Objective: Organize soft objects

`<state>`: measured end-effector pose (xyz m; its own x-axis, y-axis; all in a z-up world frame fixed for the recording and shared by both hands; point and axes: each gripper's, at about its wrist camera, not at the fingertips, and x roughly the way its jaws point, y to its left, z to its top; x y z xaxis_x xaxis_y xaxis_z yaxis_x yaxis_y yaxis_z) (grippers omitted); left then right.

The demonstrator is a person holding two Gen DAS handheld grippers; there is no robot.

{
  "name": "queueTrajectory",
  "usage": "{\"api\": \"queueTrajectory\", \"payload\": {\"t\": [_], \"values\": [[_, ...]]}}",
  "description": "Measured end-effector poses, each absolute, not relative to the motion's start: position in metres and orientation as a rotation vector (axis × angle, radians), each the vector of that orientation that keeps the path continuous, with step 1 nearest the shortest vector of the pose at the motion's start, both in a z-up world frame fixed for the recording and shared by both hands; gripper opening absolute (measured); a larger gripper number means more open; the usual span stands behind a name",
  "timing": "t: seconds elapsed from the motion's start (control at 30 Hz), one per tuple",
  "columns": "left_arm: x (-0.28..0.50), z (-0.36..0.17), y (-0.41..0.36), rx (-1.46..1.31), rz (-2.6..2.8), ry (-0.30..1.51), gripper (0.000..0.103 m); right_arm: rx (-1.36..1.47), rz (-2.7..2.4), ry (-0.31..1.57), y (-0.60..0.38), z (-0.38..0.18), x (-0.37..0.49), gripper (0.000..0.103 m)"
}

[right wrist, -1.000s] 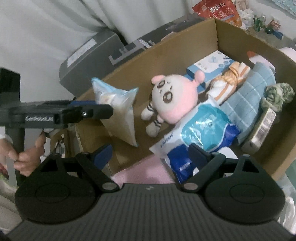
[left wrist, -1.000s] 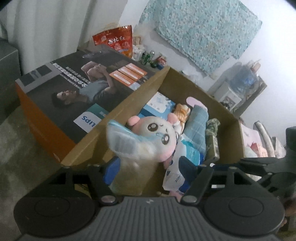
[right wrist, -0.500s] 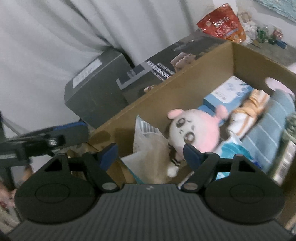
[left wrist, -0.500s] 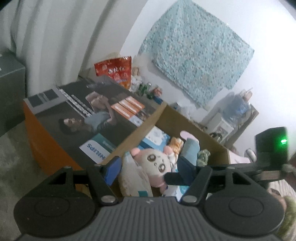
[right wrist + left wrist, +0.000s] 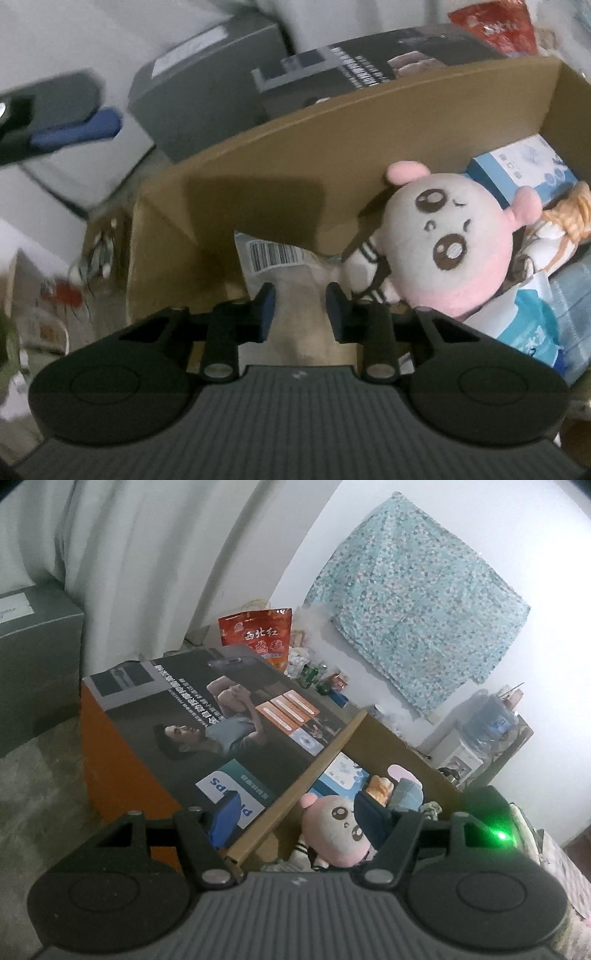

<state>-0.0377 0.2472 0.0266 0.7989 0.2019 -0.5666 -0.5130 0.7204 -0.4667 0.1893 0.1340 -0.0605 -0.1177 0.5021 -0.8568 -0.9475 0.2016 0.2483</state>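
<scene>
A brown cardboard box (image 5: pixel 332 122) holds a pink-and-white plush (image 5: pixel 454 240) and other soft packs. A clear packet with a barcode (image 5: pixel 280 258) stands in its near left corner. My right gripper (image 5: pixel 300 312) points down into that corner. Its jaws are closing, with the packet's lower part filling the gap between the blue pads. My left gripper (image 5: pixel 297 819) is open with nothing in it, above the box's rim (image 5: pixel 295 794), and the plush (image 5: pixel 340 827) shows beyond it. In the right wrist view the left gripper's blue pad (image 5: pixel 74 129) is a blur at upper left.
In the box are also a blue tissue box (image 5: pixel 524 170) and a blue-and-white pack (image 5: pixel 532 325). A large printed carton (image 5: pixel 184 720) stands against the box's far side, a grey box (image 5: pixel 33 664) behind it. A red bag (image 5: pixel 255 635) leans at the wall.
The left gripper let go of the clear packet and drew back and up from the box. The right gripper came down over the packet in the corner and narrowed its jaws around it.
</scene>
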Motion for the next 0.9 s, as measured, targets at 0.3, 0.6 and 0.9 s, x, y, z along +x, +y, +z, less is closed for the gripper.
{"api": "queueTrajectory", "payload": {"t": [0.3, 0.6, 0.9], "values": [[-0.036, 0.032, 0.235, -0.593, 0.407, 0.515, 0.081, -0.316, 1.301, 1.040, 0.092, -0.025, 0.211, 0.046], [-0.029, 0.054, 0.194, -0.400, 0.267, 0.496, 0.103, -0.011, 0.830, 0.740, -0.072, 0.057, 0.229, 0.090], [-0.009, 0.044, 0.141, -0.316, 0.139, 0.560, 0.103, -0.028, 0.199, 0.549, -0.201, 0.048, 0.154, 0.102]]}}
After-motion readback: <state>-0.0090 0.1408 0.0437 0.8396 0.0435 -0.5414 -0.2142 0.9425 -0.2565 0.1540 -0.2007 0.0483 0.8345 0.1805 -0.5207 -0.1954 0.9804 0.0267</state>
